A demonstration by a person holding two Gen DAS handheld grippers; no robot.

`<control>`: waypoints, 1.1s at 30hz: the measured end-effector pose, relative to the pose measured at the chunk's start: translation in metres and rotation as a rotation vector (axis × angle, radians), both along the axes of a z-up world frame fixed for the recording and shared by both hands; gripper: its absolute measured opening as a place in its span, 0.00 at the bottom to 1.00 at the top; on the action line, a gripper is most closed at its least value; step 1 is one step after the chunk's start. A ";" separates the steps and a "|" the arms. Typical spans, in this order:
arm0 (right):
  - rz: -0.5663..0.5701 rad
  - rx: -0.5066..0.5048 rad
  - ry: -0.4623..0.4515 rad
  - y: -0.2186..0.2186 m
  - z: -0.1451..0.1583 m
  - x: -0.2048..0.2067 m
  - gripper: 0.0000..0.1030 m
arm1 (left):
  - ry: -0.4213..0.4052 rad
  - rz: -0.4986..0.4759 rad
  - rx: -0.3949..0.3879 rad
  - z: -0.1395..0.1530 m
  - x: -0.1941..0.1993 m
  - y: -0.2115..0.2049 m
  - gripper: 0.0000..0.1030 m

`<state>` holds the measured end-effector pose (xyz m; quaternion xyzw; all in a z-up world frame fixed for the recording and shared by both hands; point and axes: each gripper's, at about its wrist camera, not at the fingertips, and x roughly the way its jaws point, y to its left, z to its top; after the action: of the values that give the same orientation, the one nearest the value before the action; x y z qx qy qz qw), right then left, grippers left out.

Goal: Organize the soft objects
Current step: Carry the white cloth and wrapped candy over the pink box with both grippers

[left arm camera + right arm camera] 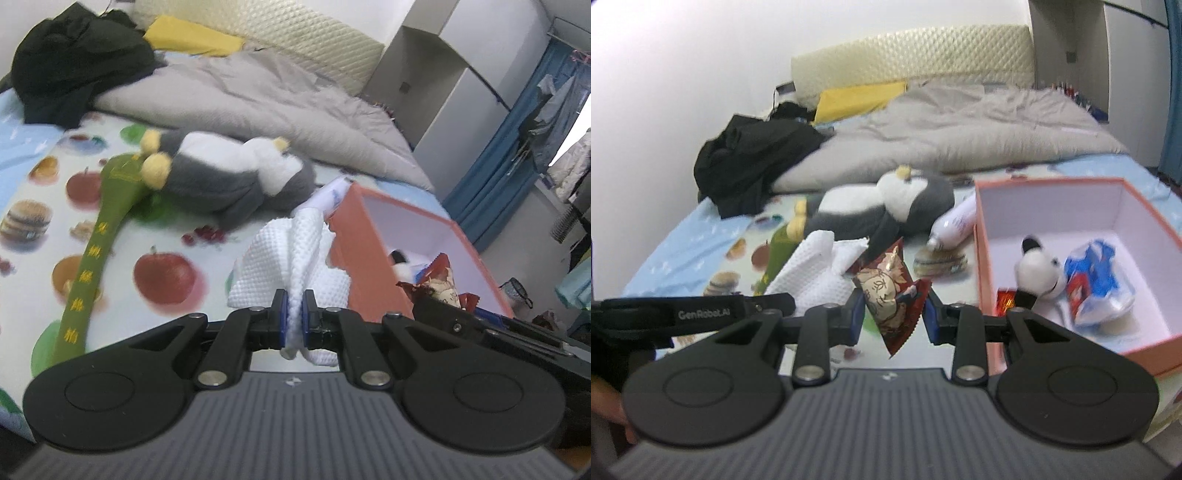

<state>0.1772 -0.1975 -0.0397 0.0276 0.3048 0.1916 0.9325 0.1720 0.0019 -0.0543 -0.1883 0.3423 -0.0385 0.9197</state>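
My left gripper [294, 320] is shut on a white textured cloth [295, 254], held above the bed just left of the orange box [373, 236]. The cloth also shows in the right wrist view [812, 269]. My right gripper [893, 314] is shut on a red and beige snack packet [892, 295], held left of the orange box [986, 258]; the packet also shows in the left wrist view [439, 284]. Inside the box lie a small white plush dog [1036, 273] and a blue and white packet [1097, 284]. A grey and white penguin plush [229, 173] lies on the bed.
A green embroidered band [96, 240] lies on the fruit-print sheet [166, 273]. A white bottle [953, 221] lies beside the box. A grey duvet [266, 96], black clothes [70, 62] and a yellow cloth [192, 35] lie further back. A wardrobe [443, 74] stands at right.
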 end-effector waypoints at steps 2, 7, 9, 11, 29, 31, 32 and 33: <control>-0.007 0.009 -0.015 -0.006 0.012 0.003 0.35 | -0.017 -0.010 0.003 0.013 0.005 -0.007 0.09; -0.021 0.019 -0.053 -0.020 0.039 0.014 0.35 | -0.045 -0.051 0.008 0.044 0.027 -0.031 0.09; -0.030 0.023 -0.062 -0.027 0.048 0.019 0.35 | -0.056 -0.069 0.003 0.056 0.037 -0.041 0.10; -0.044 0.024 -0.075 -0.035 0.057 0.024 0.35 | -0.073 -0.086 0.009 0.068 0.045 -0.052 0.10; -0.226 0.005 0.030 -0.131 0.048 0.088 0.35 | 0.017 -0.275 0.018 0.061 0.134 -0.166 0.10; -0.250 0.005 0.072 -0.143 0.033 0.096 0.35 | 0.066 -0.300 0.016 0.043 0.144 -0.178 0.10; -0.257 0.005 0.088 -0.145 0.027 0.097 0.35 | 0.088 -0.310 0.015 0.035 0.149 -0.183 0.10; -0.265 0.002 0.109 -0.149 0.018 0.100 0.35 | 0.110 -0.321 0.017 0.026 0.154 -0.188 0.10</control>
<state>0.2769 -0.3470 -0.0212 0.0791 0.3483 0.0653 0.9318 0.3258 -0.1860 -0.0280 -0.1250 0.4180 -0.1717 0.8832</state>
